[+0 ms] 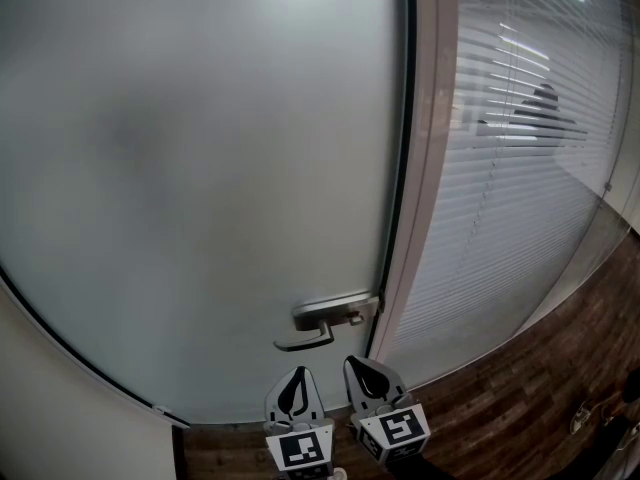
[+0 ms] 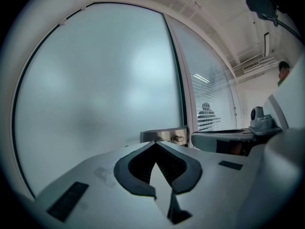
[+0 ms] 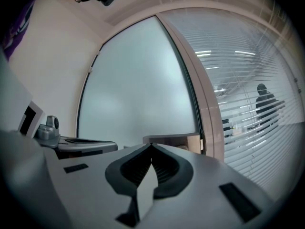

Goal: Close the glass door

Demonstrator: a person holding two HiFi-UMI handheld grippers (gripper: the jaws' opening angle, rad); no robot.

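Frosted glass door point(image 1: 200, 168) smooth; curved metal lever handle point(image 1: 312, 330); left claw point(image 1: 297, 372), right claw point(image 1: 354, 362) both pinched closed, empty.

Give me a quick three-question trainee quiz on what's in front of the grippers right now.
1. True or false: the left gripper is clamped on the silver metal lever handle of the frosted glass door.
2. What lies to the right of the pale door frame in the head view? A) white slatted blinds behind glass; B) a brick wall; C) an open shelf.
3. How do the right gripper jaws stand, and is anything between them?

Key: 1 false, it sits below the handle without touching it. 2 A. 3 together, with nothing between them.
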